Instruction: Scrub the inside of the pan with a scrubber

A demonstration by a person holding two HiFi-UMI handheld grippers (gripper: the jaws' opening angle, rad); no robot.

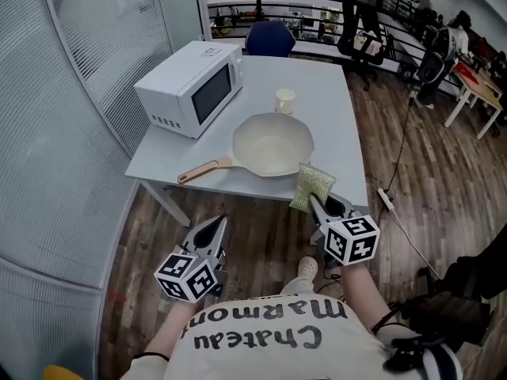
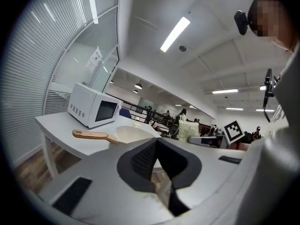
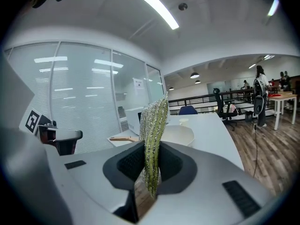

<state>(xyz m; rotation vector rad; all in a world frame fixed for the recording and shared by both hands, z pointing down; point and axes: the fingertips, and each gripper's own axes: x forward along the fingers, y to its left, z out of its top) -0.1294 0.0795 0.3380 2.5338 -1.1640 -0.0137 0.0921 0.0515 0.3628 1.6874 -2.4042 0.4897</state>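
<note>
A cream pan [image 1: 272, 142] with a copper-coloured handle [image 1: 204, 170] sits near the front of the grey table [image 1: 333, 125]; the handle points left. My right gripper [image 1: 317, 204] is shut on a green-and-silver scrubber [image 1: 310, 186], held upright just short of the table's front edge. In the right gripper view the scrubber [image 3: 153, 139] stands between the jaws, with the pan [image 3: 180, 135] beyond it. My left gripper [image 1: 217, 226] is shut and empty, over the floor below the pan handle. From the left gripper view, the pan [image 2: 133, 134] and its handle [image 2: 91, 135] lie ahead.
A white microwave [image 1: 190, 87] stands at the table's left side and a small paper cup [image 1: 285, 100] behind the pan. A blue chair [image 1: 268, 38] is behind the table. A cable and power strip [image 1: 386, 199] lie on the wooden floor to the right.
</note>
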